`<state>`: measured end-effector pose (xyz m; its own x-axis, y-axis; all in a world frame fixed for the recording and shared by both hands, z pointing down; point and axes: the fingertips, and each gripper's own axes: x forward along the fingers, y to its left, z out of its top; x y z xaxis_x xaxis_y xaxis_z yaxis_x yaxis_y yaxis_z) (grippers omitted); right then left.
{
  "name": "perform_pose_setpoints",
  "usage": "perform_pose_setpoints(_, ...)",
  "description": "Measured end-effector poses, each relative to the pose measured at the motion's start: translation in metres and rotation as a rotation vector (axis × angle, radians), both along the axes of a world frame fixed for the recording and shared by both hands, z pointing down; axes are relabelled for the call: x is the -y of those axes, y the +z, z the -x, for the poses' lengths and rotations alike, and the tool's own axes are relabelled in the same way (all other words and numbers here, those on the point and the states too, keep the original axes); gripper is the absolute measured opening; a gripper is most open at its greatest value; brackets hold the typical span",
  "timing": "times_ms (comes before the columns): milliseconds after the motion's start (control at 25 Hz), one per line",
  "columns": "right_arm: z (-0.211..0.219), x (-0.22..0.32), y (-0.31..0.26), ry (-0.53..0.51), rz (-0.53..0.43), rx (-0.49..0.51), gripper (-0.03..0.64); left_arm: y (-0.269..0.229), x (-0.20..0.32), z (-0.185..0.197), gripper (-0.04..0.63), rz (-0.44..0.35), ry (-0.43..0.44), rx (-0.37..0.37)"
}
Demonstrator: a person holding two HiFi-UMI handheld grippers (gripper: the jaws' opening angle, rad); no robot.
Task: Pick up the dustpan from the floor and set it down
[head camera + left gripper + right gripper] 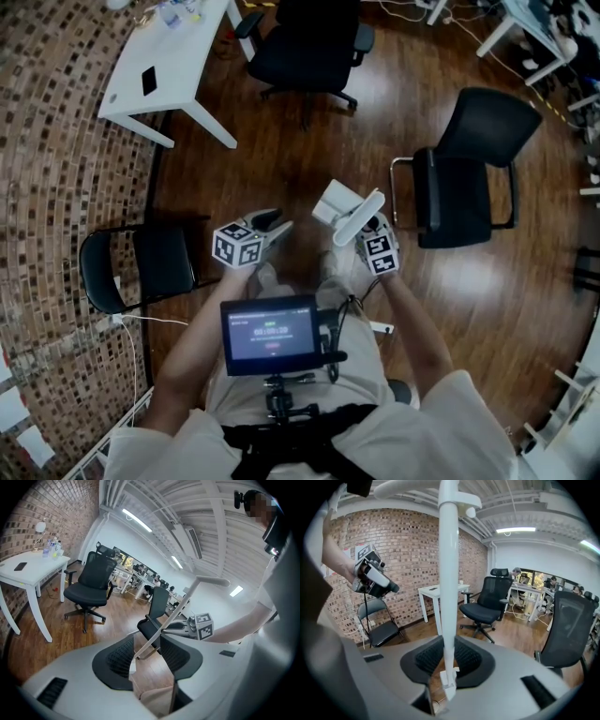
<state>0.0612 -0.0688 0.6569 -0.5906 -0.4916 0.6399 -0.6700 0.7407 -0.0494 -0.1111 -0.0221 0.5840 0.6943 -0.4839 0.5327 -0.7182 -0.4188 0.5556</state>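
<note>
Already off the floor, the white plastic long-handled dustpan stood upright, clamped by its handle in my right gripper; my left gripper hung half-open and empty beside it; I judged the set-down step next, needing a slow, level lowering.

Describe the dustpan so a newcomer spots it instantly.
Start at the dark wooden floor in the head view, just left of the black metal-framed chair on the right. There the right claw grips the white plastic dustpan by its long handle. Nothing else white is held aloft; the left claw is empty.
</note>
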Motion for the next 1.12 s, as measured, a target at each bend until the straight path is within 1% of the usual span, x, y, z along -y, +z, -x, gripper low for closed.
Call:
perform_pose_setpoints(400, -0.008, 0.004, 0.036, -0.050, 0.023, -0.004, 0.095, 0.019, -0.008, -0.012, 0.161, 0.037, -0.002, 0.071)
perform_pose_setpoints(600, -0.010, 0.005, 0.047, -0.064, 0.025, -0.011, 0.095, 0.021, -0.011, -0.015, 0.161, 0.044, -0.004, 0.087)
perform_pose_setpoints(840, -0.012, 0.011, 0.062, -0.084, 0.039, -0.018, 0.095, 0.023, -0.012, -0.024, 0.161, 0.053, 0.012, 0.118)
perform_pose_setpoints(1120, -0.014, 0.014, 0.079, -0.098, 0.047, -0.034, 0.095, 0.031, -0.015, -0.031, 0.161, 0.074, 0.018, 0.134)
